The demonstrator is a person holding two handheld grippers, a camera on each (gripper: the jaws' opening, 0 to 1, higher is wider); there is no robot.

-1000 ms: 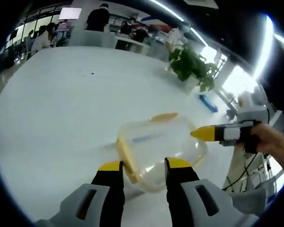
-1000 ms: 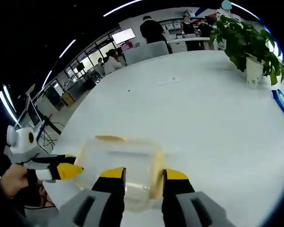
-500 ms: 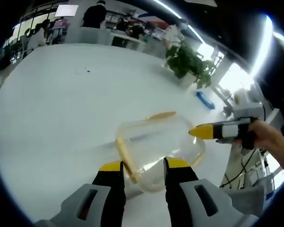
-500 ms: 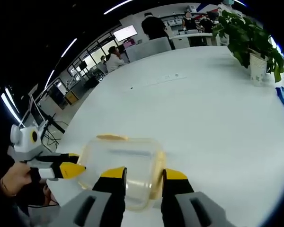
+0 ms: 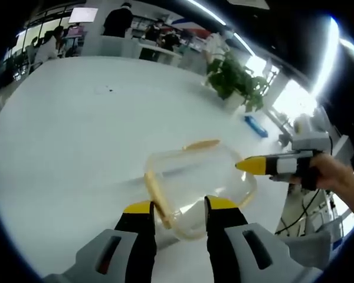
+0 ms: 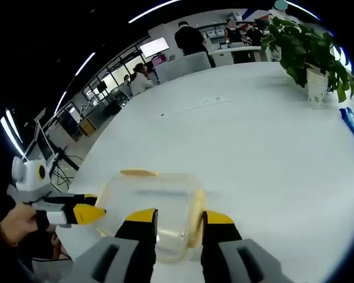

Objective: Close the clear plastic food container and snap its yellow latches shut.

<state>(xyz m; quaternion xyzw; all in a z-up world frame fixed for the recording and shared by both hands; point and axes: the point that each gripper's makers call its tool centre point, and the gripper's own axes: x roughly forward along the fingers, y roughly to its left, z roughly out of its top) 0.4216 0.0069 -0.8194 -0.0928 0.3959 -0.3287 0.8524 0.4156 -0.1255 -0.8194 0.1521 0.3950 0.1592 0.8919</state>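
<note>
Container (image 5: 196,190): clear, lid on, on the white worktop (image 5: 65,135), just beyond both jaw pairs.
Latches (image 5: 156,191): yellow, along its sides.
Left hand-held gripper (image 5: 178,207): jaws apart, empty.
Right hand-held gripper (image 6: 176,217): jaws apart, empty.
Plant (image 6: 307,53): far edge.

Clear container (image 5: 197,188) with yellow latches (image 5: 155,190) on white table (image 5: 71,135).

Left gripper view: low, close, faces container (image 5: 197,186) at lower centre. Right gripper view: same container (image 6: 150,206), opposite side (each catches other gripper at frame edge). Shared: white table (image 5: 76,135), potted plant (image 6: 310,50).
</note>
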